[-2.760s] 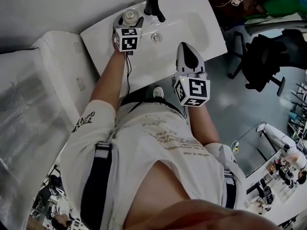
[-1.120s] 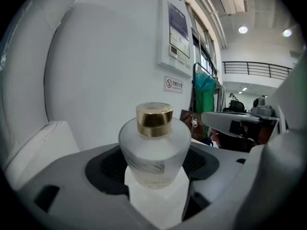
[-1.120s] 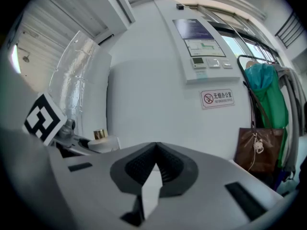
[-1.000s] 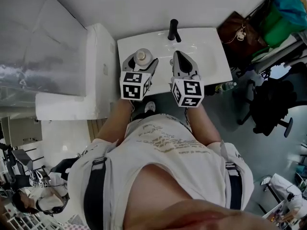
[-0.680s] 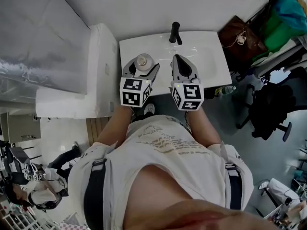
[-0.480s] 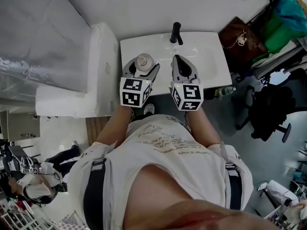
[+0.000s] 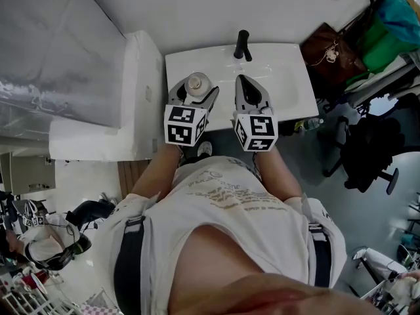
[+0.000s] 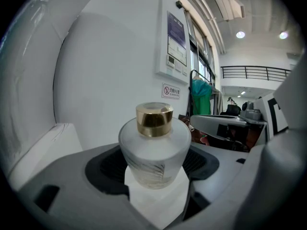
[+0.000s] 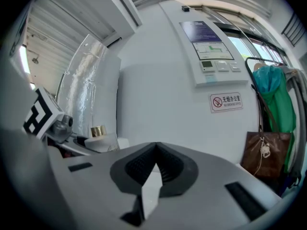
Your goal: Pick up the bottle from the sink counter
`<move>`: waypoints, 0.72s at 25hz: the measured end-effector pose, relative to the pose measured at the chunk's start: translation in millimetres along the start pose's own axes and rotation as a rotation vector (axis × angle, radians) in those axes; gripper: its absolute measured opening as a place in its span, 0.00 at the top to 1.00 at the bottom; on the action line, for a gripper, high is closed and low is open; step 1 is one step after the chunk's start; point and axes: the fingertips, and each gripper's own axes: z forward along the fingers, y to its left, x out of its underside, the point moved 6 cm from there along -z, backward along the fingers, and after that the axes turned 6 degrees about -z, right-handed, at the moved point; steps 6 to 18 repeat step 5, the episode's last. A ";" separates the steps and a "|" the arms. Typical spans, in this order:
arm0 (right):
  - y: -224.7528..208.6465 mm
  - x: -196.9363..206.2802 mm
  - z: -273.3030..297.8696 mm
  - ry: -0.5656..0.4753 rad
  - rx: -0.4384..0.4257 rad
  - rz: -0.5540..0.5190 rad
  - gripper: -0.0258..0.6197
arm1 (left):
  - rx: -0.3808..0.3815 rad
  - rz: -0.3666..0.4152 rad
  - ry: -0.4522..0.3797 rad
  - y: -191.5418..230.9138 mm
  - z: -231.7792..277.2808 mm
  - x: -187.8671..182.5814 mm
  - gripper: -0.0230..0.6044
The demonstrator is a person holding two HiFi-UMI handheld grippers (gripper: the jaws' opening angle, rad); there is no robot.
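Note:
A squat frosted glass bottle [image 8: 154,152] with a gold cap [image 8: 154,119] sits upright between the jaws of my left gripper [image 7: 195,92], which is shut on it and holds it above the white sink counter [image 7: 289,77]. In the head view the bottle [image 7: 196,84] shows from above, between the grey jaws. My right gripper [image 7: 248,92] hovers beside it to the right, jaws shut with nothing between them. The right gripper view also catches the bottle [image 9: 99,137] at its left edge.
A black faucet [image 7: 242,44] stands at the back of the basin. A white cabinet [image 7: 108,110] adjoins the sink on the left. A brown bag [image 7: 328,48] and green cloth [image 7: 394,31] hang to the right, with a black chair [image 7: 371,153] on the floor.
Since 2.8 s ago the left gripper has lifted the bottle from the counter's back corner towards the person. Over the last second both grippers barely move.

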 end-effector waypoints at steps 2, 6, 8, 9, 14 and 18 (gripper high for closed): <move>1.3 -0.2 1.8 -0.001 -0.001 0.001 0.92 | 0.001 0.000 0.001 2.2 0.6 -1.0 0.43; 2.8 -1.2 5.0 -0.005 -0.005 0.002 0.92 | 0.002 0.002 0.001 6.2 1.6 -3.3 0.43; 2.8 -1.2 5.0 -0.005 -0.005 0.002 0.92 | 0.002 0.002 0.001 6.2 1.6 -3.3 0.43; 2.8 -1.2 5.0 -0.005 -0.005 0.002 0.92 | 0.002 0.002 0.001 6.2 1.6 -3.3 0.43; 2.8 -1.2 5.0 -0.005 -0.005 0.002 0.92 | 0.002 0.002 0.001 6.2 1.6 -3.3 0.43; 2.8 -1.2 5.0 -0.005 -0.005 0.002 0.92 | 0.002 0.002 0.001 6.2 1.6 -3.3 0.43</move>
